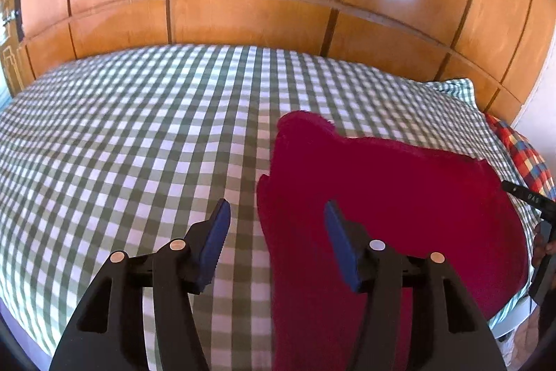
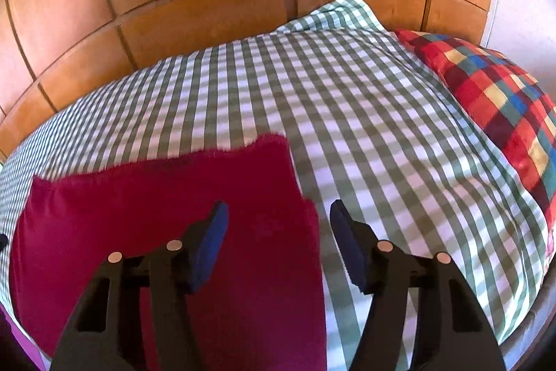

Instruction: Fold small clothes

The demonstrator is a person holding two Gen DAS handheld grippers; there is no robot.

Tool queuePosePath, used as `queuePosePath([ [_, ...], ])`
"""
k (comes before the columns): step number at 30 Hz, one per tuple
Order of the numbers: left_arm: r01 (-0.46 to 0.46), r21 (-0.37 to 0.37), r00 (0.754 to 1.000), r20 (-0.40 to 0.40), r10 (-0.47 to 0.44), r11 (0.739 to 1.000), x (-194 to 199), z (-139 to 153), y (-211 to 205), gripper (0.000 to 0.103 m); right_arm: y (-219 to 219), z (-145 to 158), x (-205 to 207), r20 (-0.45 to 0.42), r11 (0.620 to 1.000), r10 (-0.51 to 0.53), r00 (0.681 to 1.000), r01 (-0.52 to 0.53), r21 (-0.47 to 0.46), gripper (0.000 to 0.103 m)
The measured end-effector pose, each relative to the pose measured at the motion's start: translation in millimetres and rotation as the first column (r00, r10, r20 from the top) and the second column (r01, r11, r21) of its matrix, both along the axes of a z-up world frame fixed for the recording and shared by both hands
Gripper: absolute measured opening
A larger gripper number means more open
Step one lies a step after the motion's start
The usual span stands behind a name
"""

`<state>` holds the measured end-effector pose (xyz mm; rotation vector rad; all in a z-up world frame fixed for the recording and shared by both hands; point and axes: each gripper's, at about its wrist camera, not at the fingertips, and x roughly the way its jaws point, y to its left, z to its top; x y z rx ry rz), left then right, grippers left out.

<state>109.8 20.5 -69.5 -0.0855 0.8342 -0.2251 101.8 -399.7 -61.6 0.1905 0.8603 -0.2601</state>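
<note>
A dark red garment (image 1: 389,197) lies flat on a green-and-white checked bedsheet (image 1: 121,134). In the left wrist view my left gripper (image 1: 276,218) is open and empty above the garment's left edge. In the right wrist view the same garment (image 2: 156,197) fills the lower left, and my right gripper (image 2: 278,218) is open and empty above its right edge, with the sheet (image 2: 382,145) beyond. The right gripper's black body (image 1: 531,200) shows at the right edge of the left wrist view.
A wooden panelled wardrobe (image 1: 243,6) stands close behind the bed. A red, blue and yellow checked pillow (image 2: 493,99) lies at the bed's right end. The sheet bunches up (image 2: 347,13) near the pillow.
</note>
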Motion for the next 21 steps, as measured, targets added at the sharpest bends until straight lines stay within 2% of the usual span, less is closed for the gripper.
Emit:
queuePosePath([
  [2, 0.003, -0.016, 1.000, -0.027, -0.003, 1.000, 9.6, -5.8, 1.9, 0.055, -3.7, 0.7, 11.9, -0.003, 1.000, 0.000, 1.000, 0.000, -0.020, 0.058],
  [4, 0.016, -0.035, 0.999, -0.045, -0.018, 0.999, 16.2, -10.5, 1.8, 0.055, -7.8, -2.0, 22.8, -0.021, 0.999, 0.003, 1.000, -0.003, -0.033, 0.051],
  [5, 0.021, -0.050, 0.998, -0.061, -0.024, 0.999, 21.3, -14.0, 1.3, 0.052, -9.7, -5.7, 30.0, -0.040, 0.999, 0.006, 0.999, -0.008, -0.039, 0.040],
  [6, 0.024, -0.062, 0.997, -0.074, -0.029, 0.998, 24.6, -16.7, 1.0, 0.047, -10.9, -9.3, 34.4, -0.058, 0.999, 0.014, 0.998, -0.016, -0.041, 0.019],
  [7, 0.034, -0.079, 0.995, -0.090, -0.041, 0.996, 28.9, -19.9, -0.5, 0.043, -11.1, -12.8, 38.9, -0.078, 0.999, 0.028, 0.997, -0.031, -0.044, 0.009],
  [8, 0.043, -0.091, 0.994, -0.100, -0.052, 0.995, 31.0, -22.4, -2.2, 0.030, -9.3, -14.4, 42.1, -0.093, 0.997, 0.035, 0.995, -0.042, -0.069, 0.004],
  [9, 0.053, -0.097, 0.992, -0.109, -0.064, 0.994, 33.2, -25.1, -4.2, 0.016, -8.0, -13.1, 42.2, -0.090, 0.996, 0.039, 0.995, -0.047, -0.082, 0.004],
  [10, 0.060, -0.088, 0.992, -0.109, -0.069, 0.994, 34.4, -26.6, -6.5, 0.009, -7.4, -6.9, 40.3, -0.070, 0.995, 0.042, 0.997, -0.048, -0.085, 0.003],
  [15, 0.021, -0.144, 0.999, -0.021, -0.024, 0.989, 27.2, -10.7, 2.9, 0.007, -15.9, 23.1, 33.1, 0.045, 0.998, 0.008, 0.999, -0.005, -0.066, 0.003],
  [18, -0.014, -0.103, 0.999, -0.052, 0.008, 0.995, 38.5, -20.1, 0.9, 0.007, -17.4, 11.9, 47.8, 0.009, 0.997, -0.018, 1.000, 0.019, -0.069, 0.003],
  [21, -0.026, -0.057, 0.992, -0.122, 0.019, 0.998, 53.1, -41.7, -7.1, 0.007, -17.4, -21.9, 65.5, -0.084, 0.997, -0.040, 0.996, 0.034, -0.076, 0.003],
])
